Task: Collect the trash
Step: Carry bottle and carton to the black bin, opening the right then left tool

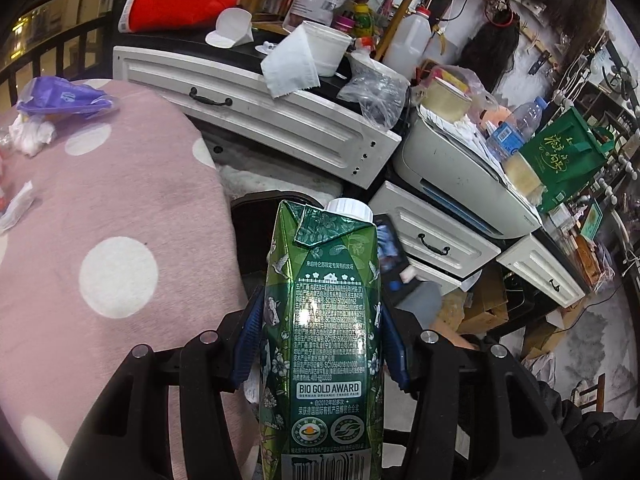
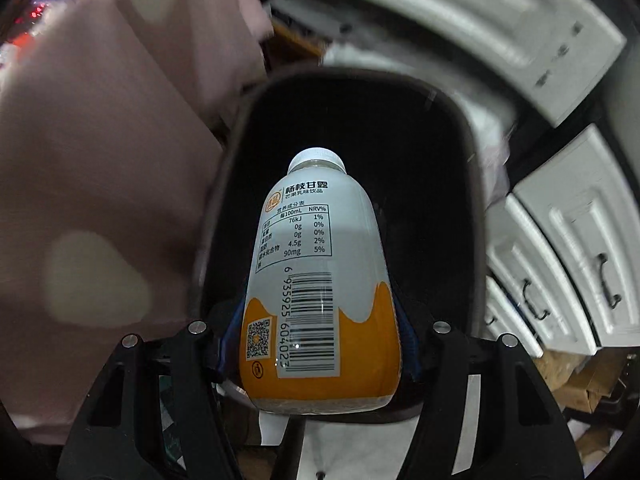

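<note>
green carton [image 1: 320,344] base cut off below, bin [image 2: 460,152] surroundings motion-blurred, bin interior dark

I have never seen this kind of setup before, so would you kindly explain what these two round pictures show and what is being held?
There is no robot here: a person carries a two-finger gripper in each hand, and a fisheye camera on each looks forward along its fingers. In the left wrist view, the left gripper is shut on a green carton, beside a pink dotted cushion with crumpled scraps on it. In the right wrist view, the right gripper is shut on a white and orange bottle, above a black bin.
</note>
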`<state>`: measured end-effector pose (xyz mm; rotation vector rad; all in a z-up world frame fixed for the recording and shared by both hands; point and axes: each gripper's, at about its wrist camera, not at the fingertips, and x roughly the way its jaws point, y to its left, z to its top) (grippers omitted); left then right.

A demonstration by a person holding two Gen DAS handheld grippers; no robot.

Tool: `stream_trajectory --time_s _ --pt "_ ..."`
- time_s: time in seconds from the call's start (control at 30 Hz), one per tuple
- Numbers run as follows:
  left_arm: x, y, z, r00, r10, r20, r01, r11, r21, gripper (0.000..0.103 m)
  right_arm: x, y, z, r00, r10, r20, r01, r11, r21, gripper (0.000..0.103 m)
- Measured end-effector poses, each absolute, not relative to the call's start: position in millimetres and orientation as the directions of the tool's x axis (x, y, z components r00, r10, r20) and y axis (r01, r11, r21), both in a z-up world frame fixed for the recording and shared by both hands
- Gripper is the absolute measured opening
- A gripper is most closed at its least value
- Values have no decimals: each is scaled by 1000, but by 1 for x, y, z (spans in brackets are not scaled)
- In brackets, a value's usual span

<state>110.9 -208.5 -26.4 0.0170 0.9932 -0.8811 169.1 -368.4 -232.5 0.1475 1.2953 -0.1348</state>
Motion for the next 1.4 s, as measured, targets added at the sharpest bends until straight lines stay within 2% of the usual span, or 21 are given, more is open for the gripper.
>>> stream_trajectory --time_s 0.13,0.2,0.27,0.47,0.67,0.93,1.13,1.4 --pt "109 -218 -30 227 -629 -744 659 662 -358 52 168 -370 -246 259 -21 -966 189 982 30 64" --pt "108 -222 -32 220 -626 -748 664 658 -356 52 164 -373 -241 286 -33 -958 195 981 24 76" --pt "107 -227 -34 213 -625 -751 671 652 -353 52 156 -376 -230 322 -34 -946 196 980 32 78" --pt "107 -240 -43 187 -628 -756 676 640 -364 52 126 -393 -197 383 -93 -919 243 970 3 78" --pt "105 -265 -57 161 -610 -776 687 634 -356 52 79 -433 -156 441 -202 -875 375 927 -26 79" --pt "101 -306 -88 142 -548 -824 715 633 -298 52 14 -485 -110 492 -289 -821 550 834 36 79" --pt "102 -331 -123 139 -461 -876 721 654 -229 52 -15 -496 -91 544 -292 -787 585 804 106 79" --pt "111 -349 -164 150 -364 -919 721 677 -150 52 -22 -489 -81 570 -287 -770 572 812 121 79"
